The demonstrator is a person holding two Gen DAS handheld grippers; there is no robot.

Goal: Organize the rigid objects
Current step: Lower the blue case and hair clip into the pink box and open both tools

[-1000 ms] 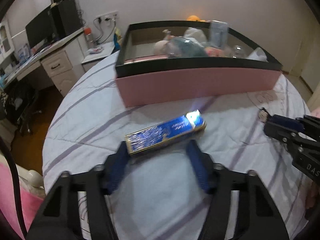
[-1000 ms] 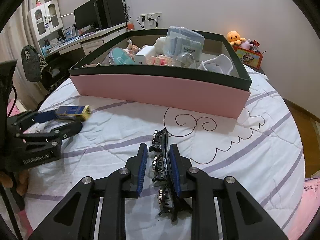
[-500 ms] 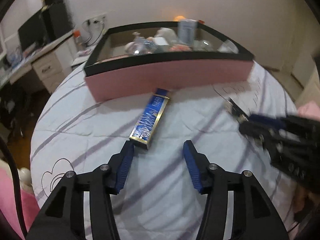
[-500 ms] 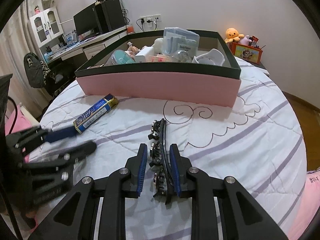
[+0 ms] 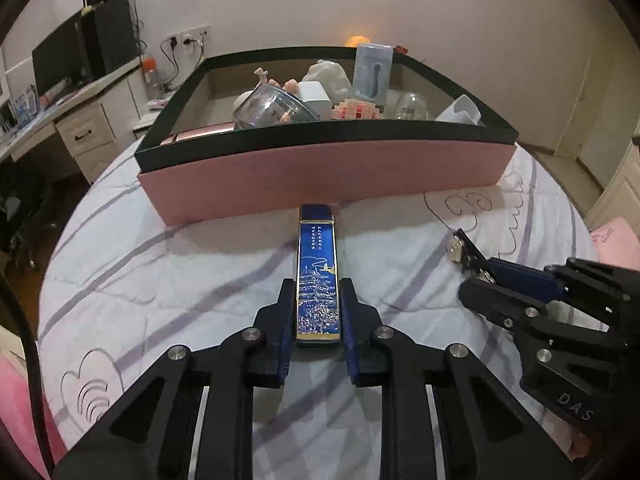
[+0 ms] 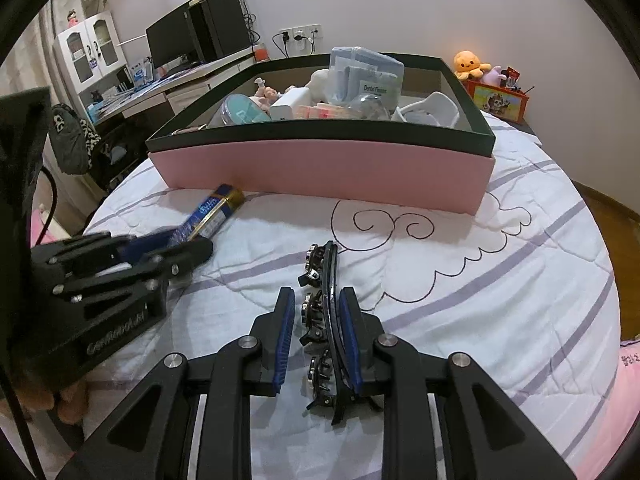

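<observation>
From the left wrist view, the left gripper has its jaws clamped on the near end of a long blue and gold box that lies flat on the bed, its far end pointing at and just about reaching the pink wall of the big storage box, which already has a pile of stuff in it: a clear dome, a white figurine, a clear plastic pack. The right gripper shows off to the side with something shiny at its tip. Switching to the right wrist view, that gripper is closed around a black hair clip with rhinestones, which sits between the blue pads on the striped quilt, well short of the storage box. So I'd say both pickups are done and it's the carry step now. Next move looks like lifting each thing clear of the quilt, getting over that dark rim and dropping into a free spot, probably the emptier left end.
</observation>
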